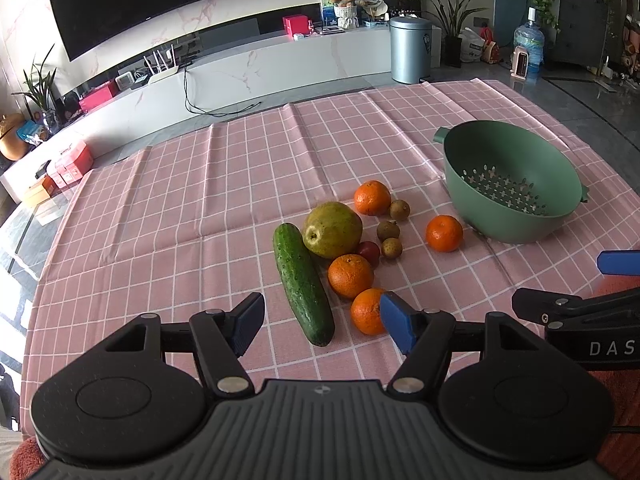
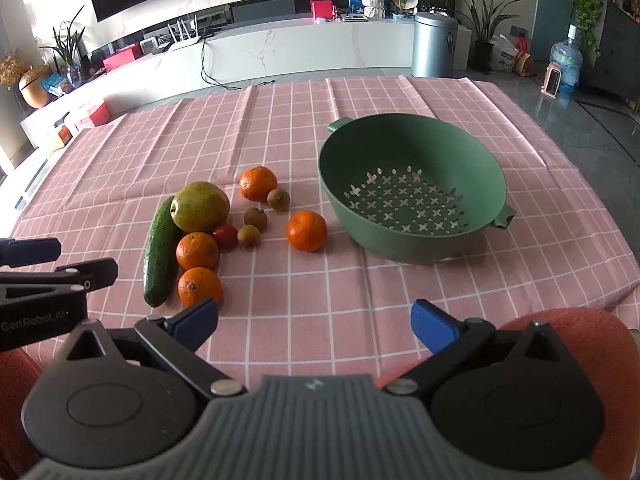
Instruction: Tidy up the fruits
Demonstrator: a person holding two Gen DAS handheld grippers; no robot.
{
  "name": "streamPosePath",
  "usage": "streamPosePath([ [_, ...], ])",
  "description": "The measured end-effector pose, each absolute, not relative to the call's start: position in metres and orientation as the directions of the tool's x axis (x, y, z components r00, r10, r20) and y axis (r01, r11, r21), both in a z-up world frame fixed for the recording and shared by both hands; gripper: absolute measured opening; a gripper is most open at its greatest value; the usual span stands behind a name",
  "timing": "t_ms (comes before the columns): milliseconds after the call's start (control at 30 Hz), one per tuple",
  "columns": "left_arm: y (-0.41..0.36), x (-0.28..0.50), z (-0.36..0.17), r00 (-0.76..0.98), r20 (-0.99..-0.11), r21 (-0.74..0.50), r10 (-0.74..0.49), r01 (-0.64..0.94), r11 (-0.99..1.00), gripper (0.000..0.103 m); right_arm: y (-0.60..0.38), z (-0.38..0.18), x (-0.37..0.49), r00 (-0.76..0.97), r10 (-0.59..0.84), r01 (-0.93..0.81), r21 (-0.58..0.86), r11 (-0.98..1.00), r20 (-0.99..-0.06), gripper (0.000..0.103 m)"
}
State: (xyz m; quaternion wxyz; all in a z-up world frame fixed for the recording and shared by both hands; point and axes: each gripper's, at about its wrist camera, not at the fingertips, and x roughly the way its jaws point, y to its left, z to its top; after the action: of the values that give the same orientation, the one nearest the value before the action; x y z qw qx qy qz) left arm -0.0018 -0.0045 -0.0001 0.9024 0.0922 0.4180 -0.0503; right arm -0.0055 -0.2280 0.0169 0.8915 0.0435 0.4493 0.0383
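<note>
So we've got the fruit all bunched up in the middle of the pink checked tablecloth [image 2: 360,320]: a fat yellow-green pear [image 2: 200,207] leaning against a long bumpy cucumber [image 2: 159,254], four oranges, with one at the back [image 2: 258,183], one off by itself [image 2: 306,230] toward the colander, and two [image 2: 197,251] [image 2: 200,286] stacked along the cucumber's near end. Three little brown longans [image 2: 256,218] and a small red fruit [image 2: 225,235] are tucked in between. The green colander [image 2: 404,136] sits empty to the right of the pile, apart from it, holes showing in the bottom. Our left gripper [image 1: 322,322] hangs over the cucumber's near tip, fingers spread wide, holding nothing. Our right gripper [image 2: 314,322] is also spread open and empty, over bare cloth in front of the colander. Plenty of open cloth left of the cucumber and behind everything; the table's near edge is right under us.
</note>
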Motion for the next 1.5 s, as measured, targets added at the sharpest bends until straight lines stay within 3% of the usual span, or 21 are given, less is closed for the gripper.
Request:
streamPosePath([
  [967, -0.009, 0.001, 0.000, 0.634, -0.773, 0.128, -0.018, 0.184, 0.975, 0.079, -0.224, 0.015, 0.001, 0.580, 0.127, -0.046, 0.123, 0.991, -0.805, 0.099],
  [1267, 0.002, 0.020, 0.004, 0.602, -0.792, 0.044, -0.102, 0.223, 0.974, 0.076, -0.226, 0.010, 0.009, 0.613, 0.172, -0.061, 0.171, 0.983, -0.771, 0.098],
  [1333, 0.006, 0.031, 0.004, 0.595, -0.799, 0.044, -0.092, 0.211, 0.977, 0.072, -0.223, 0.009, 0.014, 0.620, 0.192, -0.075, 0.185, 0.980, -0.761, 0.096],
  [1500, 0.014, 0.058, -0.001, 0.571, -0.819, 0.059, -0.065, 0.197, 0.979, 0.062, -0.217, 0.001, 0.034, 0.615, 0.281, -0.129, 0.258, 0.958, -0.737, 0.077],
])
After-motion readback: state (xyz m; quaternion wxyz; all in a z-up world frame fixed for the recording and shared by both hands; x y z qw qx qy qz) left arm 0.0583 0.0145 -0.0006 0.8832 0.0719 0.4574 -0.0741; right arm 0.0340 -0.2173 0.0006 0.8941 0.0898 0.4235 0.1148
